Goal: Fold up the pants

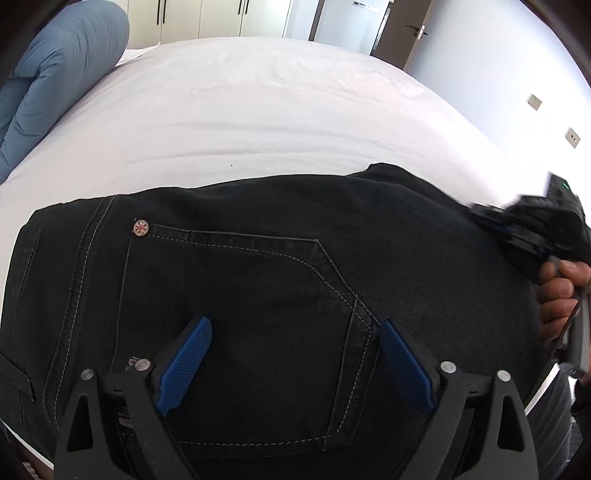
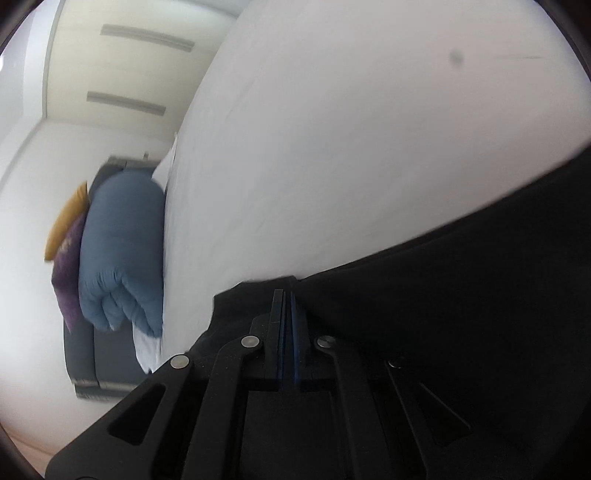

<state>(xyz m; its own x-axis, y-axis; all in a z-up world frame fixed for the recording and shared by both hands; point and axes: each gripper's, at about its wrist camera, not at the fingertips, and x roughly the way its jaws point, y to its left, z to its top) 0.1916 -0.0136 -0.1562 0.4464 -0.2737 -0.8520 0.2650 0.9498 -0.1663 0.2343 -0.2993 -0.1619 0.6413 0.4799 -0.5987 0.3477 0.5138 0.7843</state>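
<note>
Black jeans [image 1: 258, 280] lie on the white bed [image 1: 258, 110], back pocket with white stitching and a round rivet [image 1: 141, 227] facing up. My left gripper [image 1: 295, 328] is open, its blue pads [image 1: 188, 354] spread just above the pocket, holding nothing. My right gripper [image 2: 287, 295] has its pads pressed together at the edge of the black fabric [image 2: 461, 277]; whether cloth is pinched between them is not visible. In the left wrist view the right gripper [image 1: 528, 229] is at the right side of the pants, held by a hand.
A rolled blue duvet [image 1: 55, 74] lies at the bed's far left, also in the right wrist view [image 2: 122, 251] with purple and yellow cushions [image 2: 66, 236]. Wardrobe doors [image 1: 207, 14] and a door [image 1: 406, 29] stand beyond the bed.
</note>
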